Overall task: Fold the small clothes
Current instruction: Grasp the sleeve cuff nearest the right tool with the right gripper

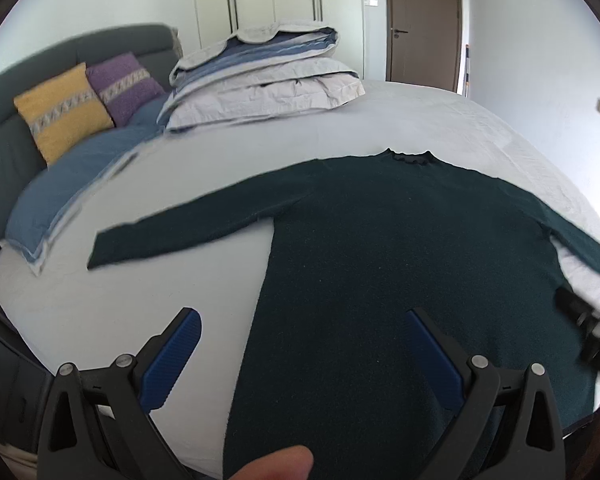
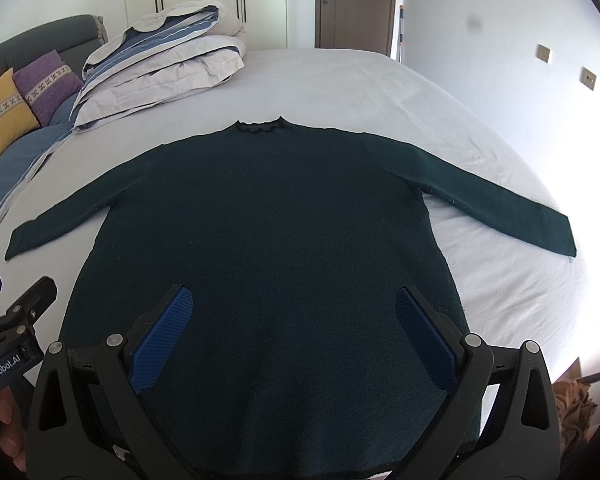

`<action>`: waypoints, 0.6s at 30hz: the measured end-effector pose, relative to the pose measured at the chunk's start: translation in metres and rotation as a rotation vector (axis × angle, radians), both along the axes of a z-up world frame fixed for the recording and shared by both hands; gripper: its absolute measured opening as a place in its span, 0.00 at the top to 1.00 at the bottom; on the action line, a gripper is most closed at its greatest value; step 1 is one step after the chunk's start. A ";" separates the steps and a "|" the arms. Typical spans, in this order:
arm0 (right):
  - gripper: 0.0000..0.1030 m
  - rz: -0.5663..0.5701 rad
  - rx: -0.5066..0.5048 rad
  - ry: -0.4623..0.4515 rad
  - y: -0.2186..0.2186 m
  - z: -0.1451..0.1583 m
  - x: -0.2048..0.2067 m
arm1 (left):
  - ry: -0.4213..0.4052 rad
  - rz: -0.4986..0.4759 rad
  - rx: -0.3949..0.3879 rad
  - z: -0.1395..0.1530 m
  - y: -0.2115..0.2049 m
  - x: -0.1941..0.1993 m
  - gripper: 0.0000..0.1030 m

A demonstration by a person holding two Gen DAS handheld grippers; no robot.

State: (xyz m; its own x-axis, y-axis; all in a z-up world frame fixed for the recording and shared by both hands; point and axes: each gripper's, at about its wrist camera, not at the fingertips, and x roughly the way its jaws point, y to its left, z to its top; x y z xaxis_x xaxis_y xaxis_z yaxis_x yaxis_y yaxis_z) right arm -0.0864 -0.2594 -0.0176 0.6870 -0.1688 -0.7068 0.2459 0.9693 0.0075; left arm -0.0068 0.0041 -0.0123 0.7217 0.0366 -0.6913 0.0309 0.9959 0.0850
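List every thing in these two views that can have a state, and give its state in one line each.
Sweater: spread flat on the bed, both sleeves out, unfolded.
Left gripper: open, empty, above the sweater's left edge.
Right gripper: open, empty, above the sweater's body.
Duvet: folded, stacked near the headboard.
Door: shut.

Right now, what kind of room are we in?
Most likely a bedroom: a big bed with a folded duvet, cushions against a padded headboard, and a green sweater spread out flat for folding.
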 end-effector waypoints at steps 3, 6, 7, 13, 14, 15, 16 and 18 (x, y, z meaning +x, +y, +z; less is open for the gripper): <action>0.00 -0.051 0.088 -0.036 -0.049 0.000 -0.001 | -0.065 -0.008 0.141 -0.002 -0.017 -0.003 0.00; 0.00 -0.161 0.217 -0.110 -0.128 -0.002 -0.011 | -0.116 -0.018 0.233 -0.006 -0.029 -0.003 0.00; 0.00 -0.212 0.269 -0.139 -0.159 -0.005 -0.017 | -0.130 -0.015 0.255 -0.006 -0.032 -0.002 0.00; 0.09 -0.636 0.579 -0.260 -0.357 -0.055 -0.070 | -0.183 -0.045 0.372 -0.011 -0.055 0.017 0.00; 0.11 -0.678 0.618 -0.276 -0.379 -0.065 -0.078 | -0.177 -0.046 0.379 -0.012 -0.058 0.022 0.00; 0.13 -0.718 0.648 -0.276 -0.397 -0.075 -0.084 | -0.165 -0.049 0.388 -0.014 -0.062 0.029 0.00; 0.16 -0.753 0.677 -0.269 -0.415 -0.086 -0.088 | -0.149 -0.056 0.384 -0.016 -0.065 0.033 0.00; 0.23 -0.751 0.717 -0.301 -0.440 -0.097 -0.089 | -0.043 -0.098 0.300 -0.022 -0.069 0.050 0.00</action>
State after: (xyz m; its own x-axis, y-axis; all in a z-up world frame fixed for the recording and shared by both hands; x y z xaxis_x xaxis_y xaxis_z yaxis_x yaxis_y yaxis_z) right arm -0.1750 -0.6993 -0.1148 0.7425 -0.2330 -0.6280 0.6684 0.3176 0.6726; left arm 0.0436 -0.0645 -0.0346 0.7602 0.1634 -0.6288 0.1154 0.9185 0.3782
